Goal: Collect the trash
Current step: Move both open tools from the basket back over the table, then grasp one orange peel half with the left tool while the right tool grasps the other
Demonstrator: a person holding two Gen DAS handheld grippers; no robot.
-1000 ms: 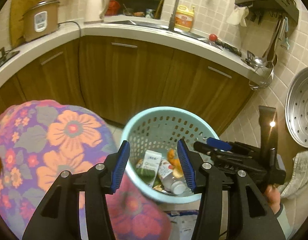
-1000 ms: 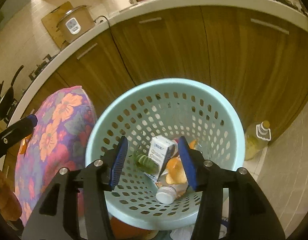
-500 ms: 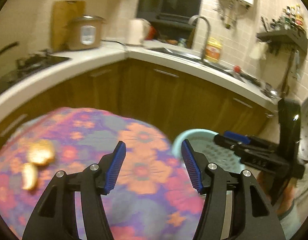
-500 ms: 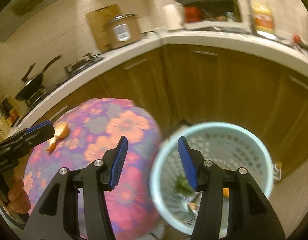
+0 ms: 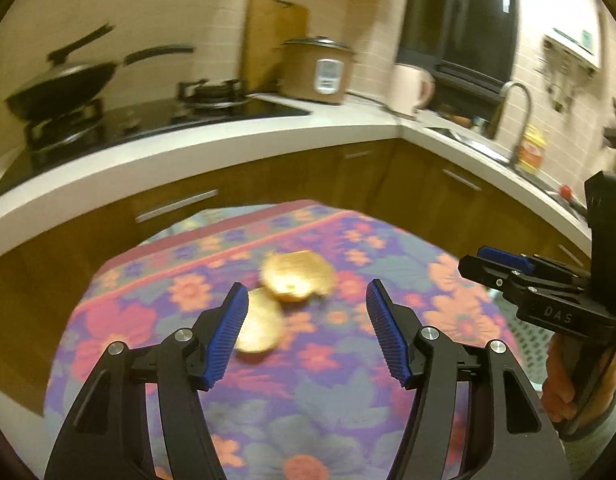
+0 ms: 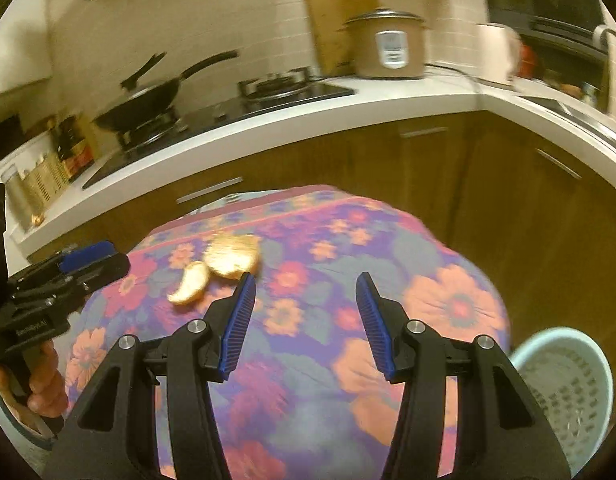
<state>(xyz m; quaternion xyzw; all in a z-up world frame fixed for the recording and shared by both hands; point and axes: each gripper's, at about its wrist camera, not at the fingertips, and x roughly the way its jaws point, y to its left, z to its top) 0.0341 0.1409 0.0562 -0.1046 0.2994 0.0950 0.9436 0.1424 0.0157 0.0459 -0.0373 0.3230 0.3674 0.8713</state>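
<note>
You hold two grippers over a round table draped in a floral cloth (image 5: pixel 332 408). Your left gripper (image 5: pixel 304 332) points down at the cloth, and its jaws are opening with nothing between them; its two blue ribbed pads (image 5: pixel 228 336) stand well apart. Your right gripper (image 6: pixel 304 320) hangs over the same table, its jaws about half open and empty, with bare cloth showing in the gap.

Two pieces of orange peel lie on the cloth, touching or nearly touching each other. The larger peel (image 5: pixel 296 276) is a cupped, rounded piece toward the far side of the table; the smaller peel (image 5: pixel 258 326) lies just in front of it, beside the left gripper's left pad. In the right wrist view the same two pieces sit up and to the left of the right gripper's left pad. Both are blurred.

One pale blue perforated trash basket (image 6: pixel 564 392) stands on the floor beside the table, at the lower right of the right wrist view; its contents are not visible.

Behind the table runs a white counter (image 5: pixel 212 140) over brown cabinets. On it sit one black wok (image 5: pixel 64 88), one rice cooker (image 5: pixel 318 70), one upright wooden cutting board (image 5: pixel 272 36) and one pale kettle (image 5: pixel 412 88).
</note>
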